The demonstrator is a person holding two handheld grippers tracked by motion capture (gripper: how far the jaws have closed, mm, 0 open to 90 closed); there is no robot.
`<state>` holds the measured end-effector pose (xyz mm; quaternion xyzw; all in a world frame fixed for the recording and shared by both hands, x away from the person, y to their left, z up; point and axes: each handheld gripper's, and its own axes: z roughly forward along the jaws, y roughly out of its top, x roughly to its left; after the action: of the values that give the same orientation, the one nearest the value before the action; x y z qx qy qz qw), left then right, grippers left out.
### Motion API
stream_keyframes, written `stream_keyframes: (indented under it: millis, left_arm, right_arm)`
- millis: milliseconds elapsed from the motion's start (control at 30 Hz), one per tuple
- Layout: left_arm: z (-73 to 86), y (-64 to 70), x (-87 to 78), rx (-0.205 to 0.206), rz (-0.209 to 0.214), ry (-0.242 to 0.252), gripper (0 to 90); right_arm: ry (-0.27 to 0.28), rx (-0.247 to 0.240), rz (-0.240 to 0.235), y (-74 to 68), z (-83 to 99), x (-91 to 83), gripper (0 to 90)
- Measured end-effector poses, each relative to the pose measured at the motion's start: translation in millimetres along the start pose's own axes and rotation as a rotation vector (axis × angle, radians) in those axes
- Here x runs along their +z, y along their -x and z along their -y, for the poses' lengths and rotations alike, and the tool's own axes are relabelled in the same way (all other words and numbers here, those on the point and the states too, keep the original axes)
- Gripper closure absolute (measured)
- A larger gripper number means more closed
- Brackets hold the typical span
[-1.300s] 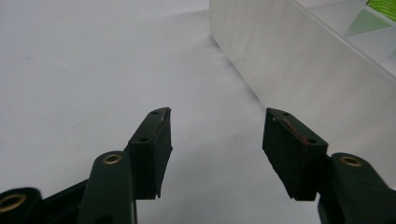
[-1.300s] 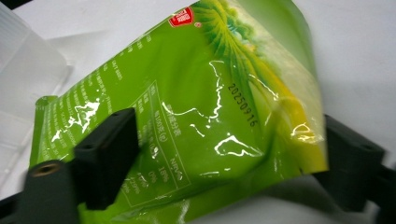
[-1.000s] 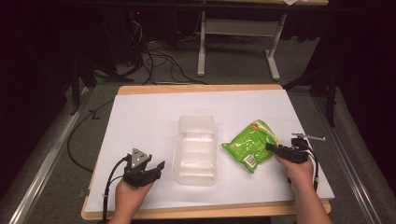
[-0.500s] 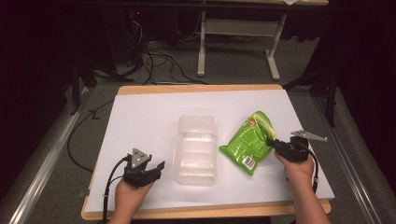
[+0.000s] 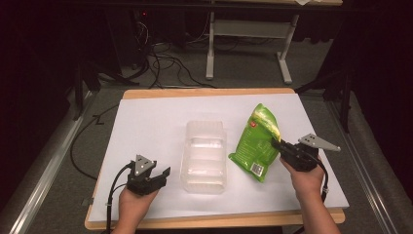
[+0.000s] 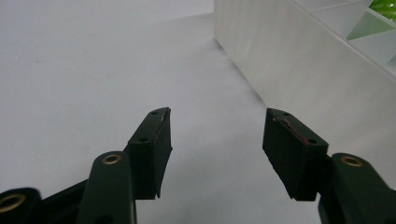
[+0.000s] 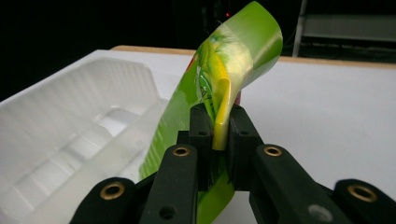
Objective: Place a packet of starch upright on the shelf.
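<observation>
Dark floor with tangled cables and a grey metal frame (image 5: 246,46) lies beyond the bench (image 5: 146,122), whose wooden edge borders a white top.

Near the middle of the bench stands a clear plastic tray (image 5: 204,156), long side running away from the person, with ribbed compartments inside. In the right tool view the tray (image 7: 70,135) lies to the left of the jaws, close to the bag.

On the right side, the right tool (image 5: 280,145) is clamped on the edge of a green bag (image 5: 255,141). In the high view the bag is lifted and tilted, its top end pointing away from the person and its lower end, which bears a barcode label, low near the tray's right wall; whether that end touches the bench cannot be told. In the right tool view the right tool (image 7: 219,126) has its jaws pressed together on a yellow-green fold of the bag (image 7: 233,51), which rises above them and curls over at the top.

At the near left corner, the left tool (image 5: 163,174) is held low over the bench, just left of the tray's near end. In the left tool view its jaws stand wide apart with nothing between them (image 6: 217,135), bare white bench beneath, and the tray wall (image 6: 299,60) runs along the right.
</observation>
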<state>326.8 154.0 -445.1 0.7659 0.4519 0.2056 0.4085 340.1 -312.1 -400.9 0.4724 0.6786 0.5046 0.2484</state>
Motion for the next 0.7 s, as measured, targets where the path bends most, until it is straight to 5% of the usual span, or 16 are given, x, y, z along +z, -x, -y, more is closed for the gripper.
stream_keyframes:
  millis: [300,400,700]
  left_arm:
    - [-1.2,-4.2,-5.9,-0.014,0.001,0.040,42.7]
    - [-1.5,-5.9,-7.5,-0.019,0.008,0.057,42.6]
    - [-2.9,-5.9,-11.1,0.009,0.002,0.089,35.4]
  right_arm:
    - [0.104,-0.123,0.095,-25.3,-16.4,-9.5,84.1]
    - [0.082,-0.174,0.123,-30.2,-13.3,-6.5,83.8]
    - [0.043,-0.149,0.087,-24.4,-0.4,-8.0,82.4]
